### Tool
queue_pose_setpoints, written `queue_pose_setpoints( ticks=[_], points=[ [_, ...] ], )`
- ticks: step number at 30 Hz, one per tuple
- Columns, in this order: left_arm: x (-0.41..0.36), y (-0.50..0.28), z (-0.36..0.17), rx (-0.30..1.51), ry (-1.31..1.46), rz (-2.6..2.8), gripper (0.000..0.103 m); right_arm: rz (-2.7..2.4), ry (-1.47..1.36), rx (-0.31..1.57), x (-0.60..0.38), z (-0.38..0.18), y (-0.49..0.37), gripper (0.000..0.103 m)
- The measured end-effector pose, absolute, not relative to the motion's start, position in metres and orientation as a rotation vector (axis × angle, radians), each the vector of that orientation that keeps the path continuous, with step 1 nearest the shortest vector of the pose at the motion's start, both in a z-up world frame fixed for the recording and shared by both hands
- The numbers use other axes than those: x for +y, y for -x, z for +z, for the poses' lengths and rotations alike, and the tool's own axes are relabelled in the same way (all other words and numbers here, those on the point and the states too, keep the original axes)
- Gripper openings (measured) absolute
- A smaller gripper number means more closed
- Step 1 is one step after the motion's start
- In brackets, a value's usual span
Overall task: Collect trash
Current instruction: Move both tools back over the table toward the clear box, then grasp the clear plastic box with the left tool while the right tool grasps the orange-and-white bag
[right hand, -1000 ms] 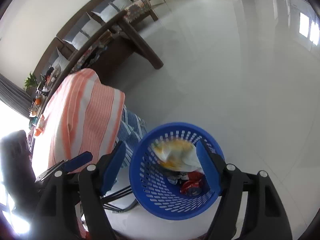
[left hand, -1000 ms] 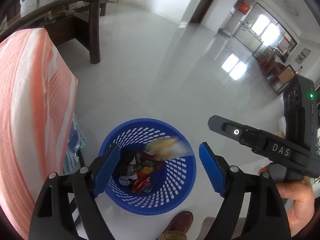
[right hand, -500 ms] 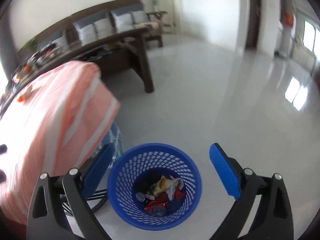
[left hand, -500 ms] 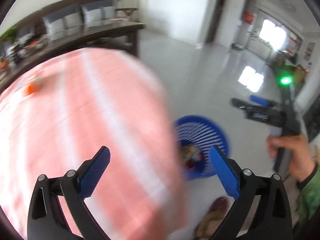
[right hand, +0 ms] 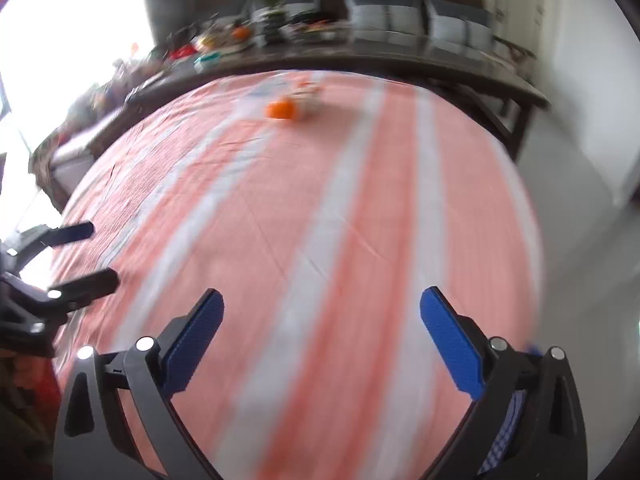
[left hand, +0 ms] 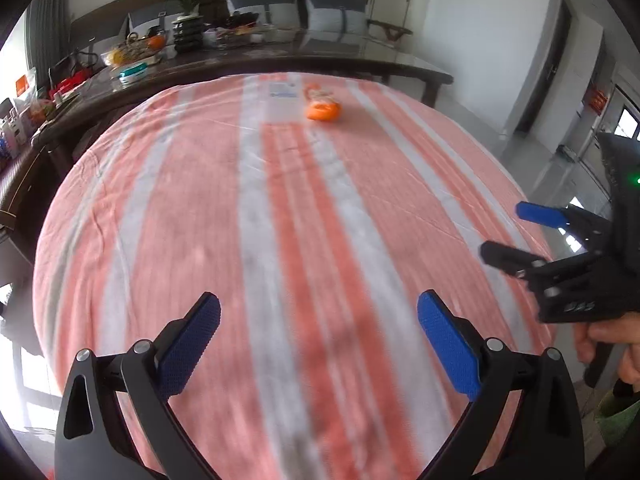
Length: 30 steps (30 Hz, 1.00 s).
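Orange was the colour of the only clear piece of trash (left hand: 323, 111) on the striped tablecloth (left hand: 280, 240), at the far end of the table. From the right wrist view the same orange piece (right hand: 281, 110) lay touching some pale crumpled wrapper (right hand: 307, 98), too blurred to say what it was. In the left wrist view a flat pale thing (left hand: 282, 96) lay just beside it, maybe a paper or a packet; I could not tell.

Both tongs stood wide and empty. The left gripper (left hand: 318, 330) had nothing between its blue pads, and the right gripper (right hand: 320, 326) also had nothing. Each gripper hung over the near part of the cloth, well apart from the trash. In the left view the right gripper appeared at the right edge, held by a hand (left hand: 608, 340).

By my judgement, the step in hand was the reach toward the next piece to collect. The next move called for going forward across the table to the far end, lowering one gripper around the orange piece, and closing on it. No bin was in view.

Counted: two grippers, one orange piece, one pale wrapper, perhaps one flat packet, one table with one cloth.
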<state>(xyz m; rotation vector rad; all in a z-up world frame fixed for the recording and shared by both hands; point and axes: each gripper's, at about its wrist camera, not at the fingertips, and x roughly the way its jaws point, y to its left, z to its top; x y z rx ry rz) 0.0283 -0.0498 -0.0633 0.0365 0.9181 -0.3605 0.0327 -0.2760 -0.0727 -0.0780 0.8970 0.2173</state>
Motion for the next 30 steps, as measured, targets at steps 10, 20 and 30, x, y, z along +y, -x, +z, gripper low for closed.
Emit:
queue_pose_setpoints(
  ticks=[10, 20, 30],
  points=[
    [-0.037, -0.121, -0.04, 0.91, -0.118, -0.387, 0.098, 0.198, 0.061, 0.939, -0.25, -0.107, -0.061, 0.098],
    [-0.085, -0.271, -0.033, 0.917, 0.011, -0.305, 0.098, 0.182, 0.065, 0.932, -0.24, -0.107, -0.063, 0.098],
    [-0.104, -0.306, -0.078, 1.02, -0.042, -0.286, 0.061, 0.181, 0.063, 0.933, -0.24, -0.107, -0.063, 0.098]
  ],
)
